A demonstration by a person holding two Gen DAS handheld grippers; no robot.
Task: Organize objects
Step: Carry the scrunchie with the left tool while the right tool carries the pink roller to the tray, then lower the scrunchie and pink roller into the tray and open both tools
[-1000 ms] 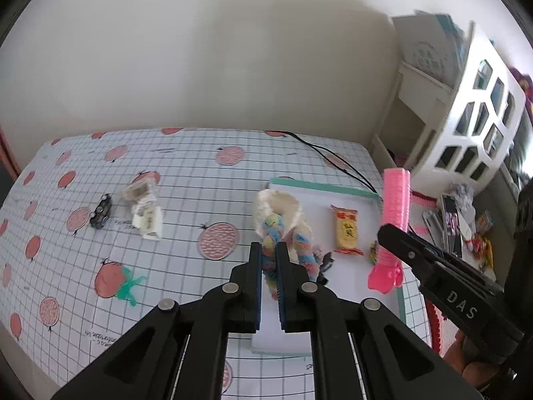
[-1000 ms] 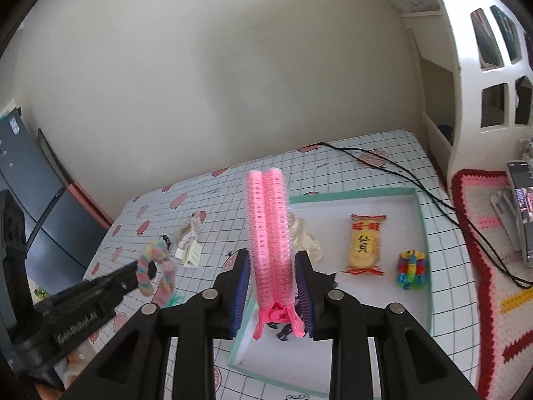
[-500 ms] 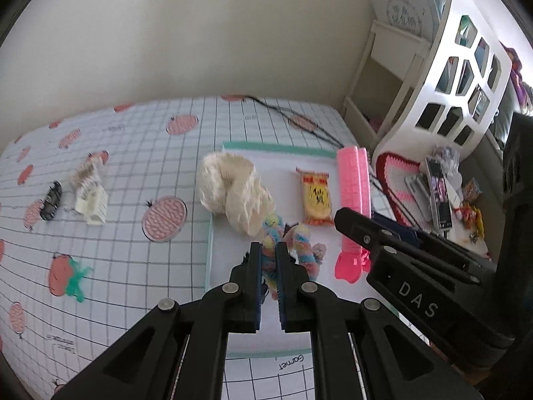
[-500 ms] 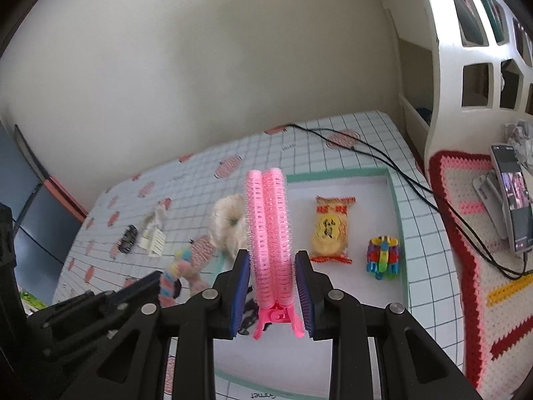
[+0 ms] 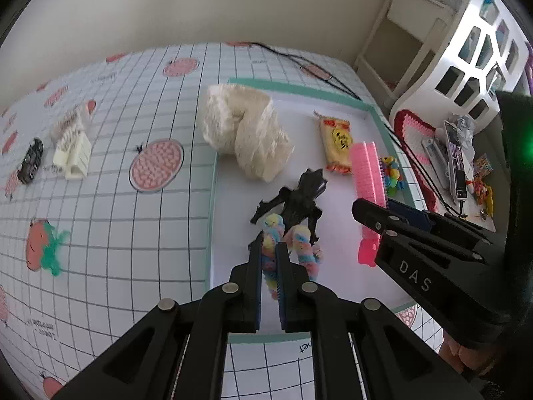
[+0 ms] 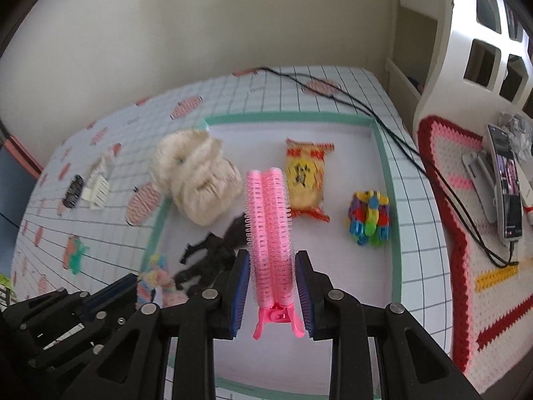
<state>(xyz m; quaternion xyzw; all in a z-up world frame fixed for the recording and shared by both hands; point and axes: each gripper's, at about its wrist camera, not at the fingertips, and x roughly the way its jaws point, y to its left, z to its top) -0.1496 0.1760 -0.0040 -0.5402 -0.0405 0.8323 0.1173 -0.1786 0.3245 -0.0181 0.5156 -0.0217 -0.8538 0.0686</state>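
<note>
Left gripper (image 5: 268,250) clamped on a pastel scrunchie (image 5: 299,246), jaws nearly together, loop sticking out past the tips. Right gripper (image 6: 272,273) clenched on a pink roller clip (image 6: 270,230), rollers pointing away from the camera, clip handle poking back between the fingers. Both loads hang over the tray (image 6: 386,180), near its front half; can't tell if either touches the tray floor. Landmark = tray, white floor with green rim. On it: cream scrunchie (image 5: 246,136) at the far-left corner, overlapping the rim; snack packet (image 6: 304,176) far-centre; multicolour toy (image 6: 369,213) toward the right rim; black clip (image 5: 296,200) mid-tray, just beyond the left gripper tips. Left view only: right gripper seen from the side at right of the tray, a bit of hand (image 5: 466,353) under it. Right view only: left gripper in side view at the tray's front-left corner, and the full toy, half hidden behind the roller in the left view. Off the tray to its left on the gridded mat (image 5: 116,206): white clip (image 5: 73,156) and small dark clip (image 5: 31,160). Cable (image 6: 349,100) runs along the far-right rim. Both grippers pitched steeply down at the tray.
</note>
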